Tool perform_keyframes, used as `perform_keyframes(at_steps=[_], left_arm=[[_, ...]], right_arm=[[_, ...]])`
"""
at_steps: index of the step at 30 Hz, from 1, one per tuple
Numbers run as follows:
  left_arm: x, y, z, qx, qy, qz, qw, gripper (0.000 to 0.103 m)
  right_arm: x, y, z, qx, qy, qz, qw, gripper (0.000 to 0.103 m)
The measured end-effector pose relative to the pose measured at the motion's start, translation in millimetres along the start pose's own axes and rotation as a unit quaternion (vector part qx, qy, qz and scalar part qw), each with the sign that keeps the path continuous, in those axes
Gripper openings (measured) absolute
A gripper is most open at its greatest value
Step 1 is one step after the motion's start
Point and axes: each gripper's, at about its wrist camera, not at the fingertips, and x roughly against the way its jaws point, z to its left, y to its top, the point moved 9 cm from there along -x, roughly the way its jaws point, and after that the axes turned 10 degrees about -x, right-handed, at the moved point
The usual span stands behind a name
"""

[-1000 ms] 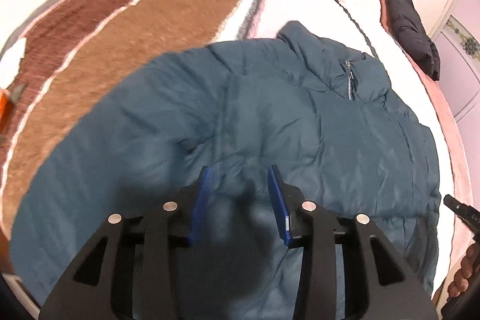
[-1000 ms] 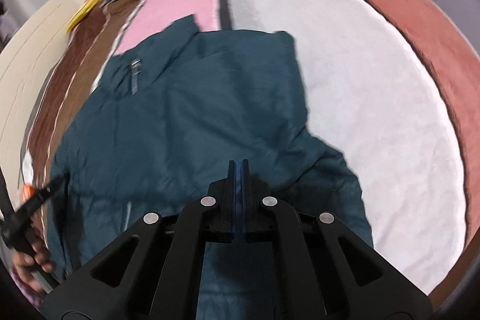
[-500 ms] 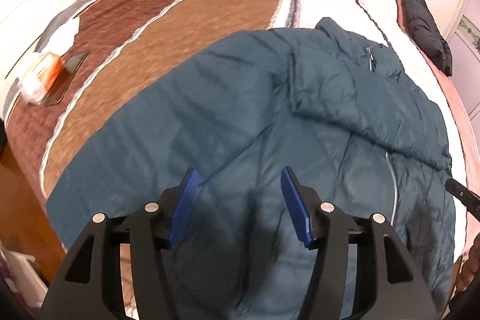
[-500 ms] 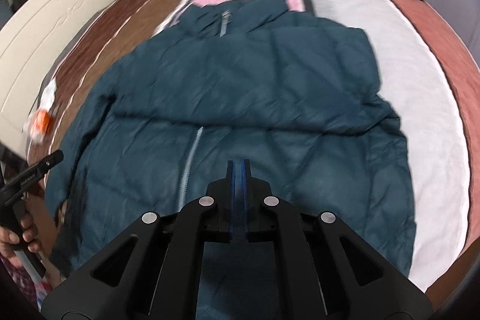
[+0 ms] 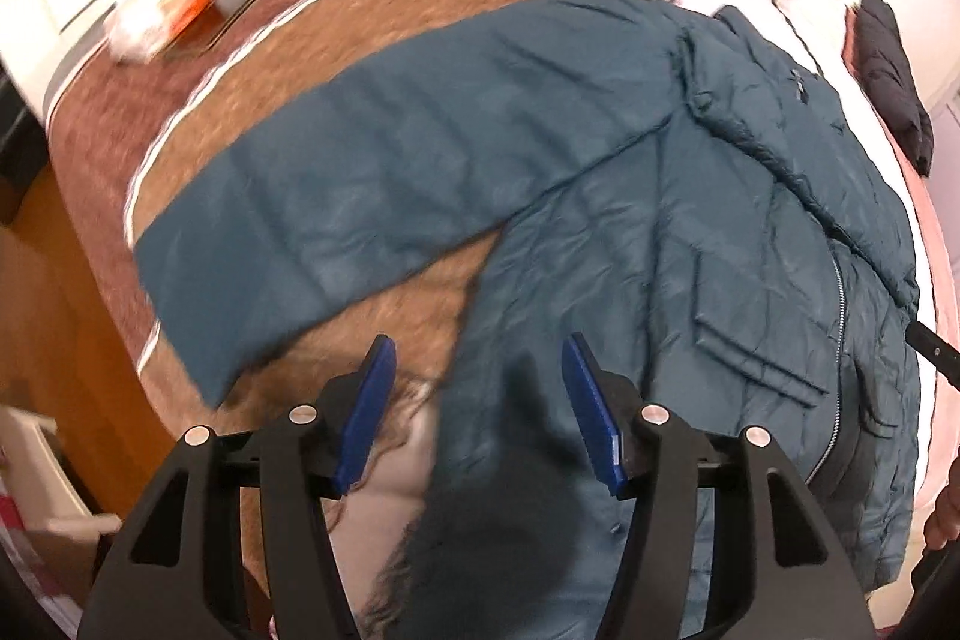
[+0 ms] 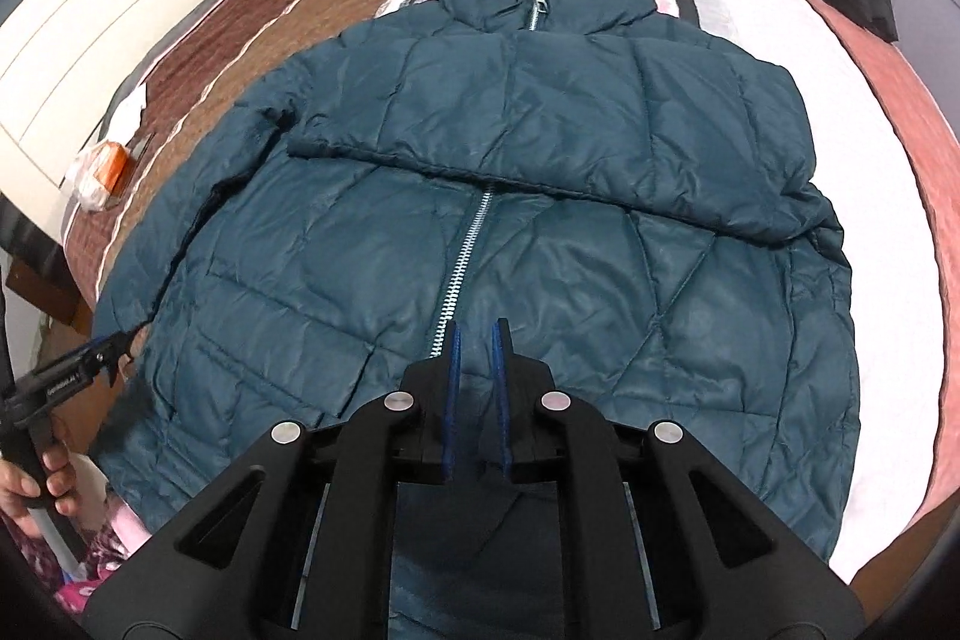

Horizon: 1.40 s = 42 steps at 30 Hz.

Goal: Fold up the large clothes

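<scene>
1. Left wrist view: the left gripper (image 5: 477,412) hangs with its jaws spread wide and nothing between them, above the lower left side of the teal jacket (image 5: 690,232) on the striped bedspread (image 5: 372,22). Half a second ago the camera sat closer over the body; now the left sleeve (image 5: 372,196) shows stretched out sideways, unfolded.

2. Right wrist view: the right gripper (image 6: 475,349) has parted slightly from fully closed and holds nothing, near the zipper (image 6: 465,250). The right sleeve (image 6: 540,148) lies across the chest, so 1 sleeve looks folded; the left is probably next.
</scene>
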Motion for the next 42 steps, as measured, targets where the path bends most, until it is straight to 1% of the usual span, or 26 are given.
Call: perform_keyframes(at_steps=[3,9,12,14,15,18,20,21,23,24,25,26,27,29,30,31,32,33,36,42], left_arm=[[3,-7,18,0.034,-0.016,0.002,0.9993,0.057],[11,-18,62,0.082,0.01,-0.006,0.9966,0.057],[11,-24,90,0.115,0.026,-0.005,0.993,0.057],[8,-27,106,0.134,0.029,-0.001,0.9906,0.057],[6,-29,112,0.144,0.025,0.001,0.9892,0.058],[-4,-36,132,0.196,0.003,0.009,0.9807,0.059],[-16,-40,140,0.239,-0.027,0.019,0.9706,0.059],[-23,-42,141,0.257,-0.047,0.025,0.965,0.059],[-34,-44,139,0.276,-0.074,0.033,0.9577,0.059],[-39,-45,139,0.281,-0.079,0.036,0.9557,0.059],[-42,-45,136,0.282,-0.084,0.039,0.955,0.052],[-44,-46,134,0.281,-0.089,0.042,0.9546,0.043],[-45,-47,134,0.281,-0.084,0.045,0.955,0.026],[-41,-45,134,0.278,-0.081,0.037,0.9564,0.019],[-35,-42,133,0.269,-0.074,0.028,0.9599,0.014],[-30,-39,135,0.26,-0.064,0.022,0.9633,0.012],[-23,-35,134,0.249,-0.053,0.012,0.967,0.008],[-16,-30,134,0.24,-0.048,0.004,0.9695,0.006],[3,-10,134,0.22,-0.033,-0.023,0.9746,0.004],[55,49,116,0.158,-0.031,-0.092,0.9827,0.004]], right_arm=[[-1,-3,12,0.014,0.01,0.009,1.0,0.012],[-8,-14,59,0.076,0.033,0.023,0.996,0.012],[-14,-23,88,0.11,0.05,0.035,0.992,0.012],[-18,-32,108,0.137,0.063,0.044,0.988,0.012],[-19,-35,116,0.149,0.066,0.046,0.986,0.012],[-23,-43,128,0.171,0.068,0.052,0.982,0.013],[-27,-48,132,0.179,0.066,0.057,0.98,0.013],[-30,-50,133,0.179,0.064,0.059,0.98,0.013],[-32,-50,131,0.177,0.061,0.062,0.98,0.013],[-33,-50,130,0.175,0.059,0.063,0.981,0.013],[-33,-49,128,0.174,0.057,0.062,0.981,0.013],[-34,-48,127,0.171,0.056,0.061,0.982,0.013],[-34,-48,124,0.168,0.055,0.061,0.982,0.013],[-33,-47,121,0.164,0.054,0.059,0.983,0.013],[-33,-46,120,0.163,0.054,0.059,0.983,0.013],[-33,-46,118,0.161,0.054,0.06,0.984,0.013],[-34,-46,117,0.159,0.053,0.06,0.984,0.013],[-35,-46,117,0.158,0.054,0.061,0.984,0.013],[-34,-47,117,0.16,0.059,0.062,0.983,0.013],[-28,-40,109,0.145,0.066,0.05,0.986,0.013]])
